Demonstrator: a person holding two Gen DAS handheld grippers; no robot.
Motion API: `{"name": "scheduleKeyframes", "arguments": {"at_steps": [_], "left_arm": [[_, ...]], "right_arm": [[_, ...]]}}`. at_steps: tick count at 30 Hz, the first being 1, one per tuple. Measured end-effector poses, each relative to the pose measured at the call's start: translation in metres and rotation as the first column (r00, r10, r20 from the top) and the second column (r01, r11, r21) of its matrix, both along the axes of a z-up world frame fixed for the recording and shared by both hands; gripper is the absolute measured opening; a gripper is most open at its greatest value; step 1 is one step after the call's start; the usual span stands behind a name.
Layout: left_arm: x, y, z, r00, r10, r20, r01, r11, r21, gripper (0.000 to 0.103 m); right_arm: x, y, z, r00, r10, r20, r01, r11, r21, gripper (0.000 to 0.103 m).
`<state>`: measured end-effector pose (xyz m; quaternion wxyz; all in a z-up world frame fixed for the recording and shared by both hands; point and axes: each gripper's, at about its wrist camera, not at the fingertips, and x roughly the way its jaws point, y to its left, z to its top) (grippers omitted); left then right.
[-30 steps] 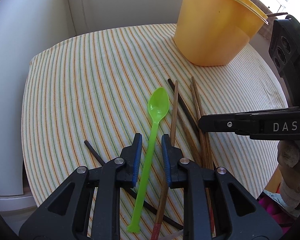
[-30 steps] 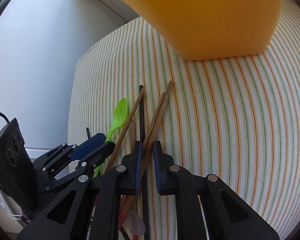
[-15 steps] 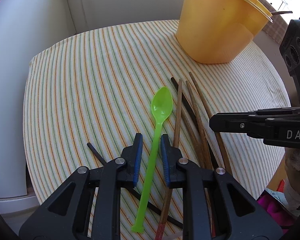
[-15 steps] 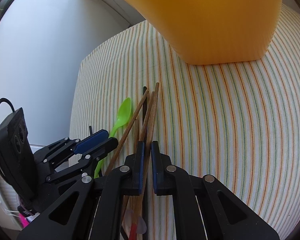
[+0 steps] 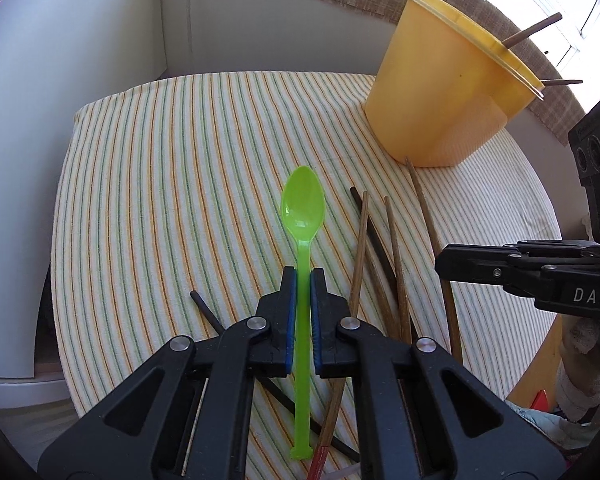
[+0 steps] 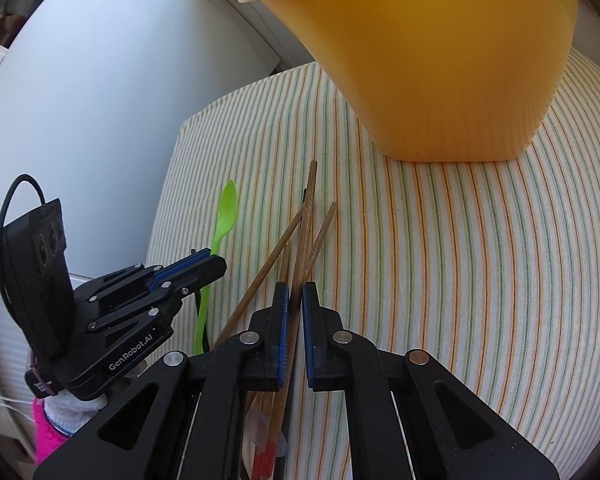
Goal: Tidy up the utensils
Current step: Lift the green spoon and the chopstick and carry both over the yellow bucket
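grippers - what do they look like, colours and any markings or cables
Both are black plastic with blue pads inside the fingers and silver rivets at the joints. The left gripper reads "GenRobot.AI" in white and has a looped black cable on its camera block. The right gripper shows "DAS" in white.

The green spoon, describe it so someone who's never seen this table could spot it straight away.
Start at the big yellow tub at the far side of the striped tablecloth. Nearer than it, left of the brown chopsticks, the green spoon points its bowl away, its handle clamped in the left gripper. It is the only bright green plastic piece among thin dark sticks.
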<state>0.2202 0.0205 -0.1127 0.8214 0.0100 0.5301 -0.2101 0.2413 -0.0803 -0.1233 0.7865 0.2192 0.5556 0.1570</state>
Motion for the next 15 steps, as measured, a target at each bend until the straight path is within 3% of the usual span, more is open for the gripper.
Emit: {"name": "scheduleKeyframes", "arguments": {"at_steps": [8,15], "left_arm": [[-0.009,0.014,0.019,0.998,0.026,0.05,-0.024,0.999,-0.047,0.004],[-0.026,0.016,0.045,0.992,0.026,0.123,-0.018,0.998,-0.063,0.004]], "right_arm": [[-0.013,0.01,0.024,0.996,0.051,0.072,-0.049,0.998,-0.025,0.005],[-0.029,0.013,0.056,0.976,0.106,0.192,-0.091,0.992,-0.086,0.004]]}}
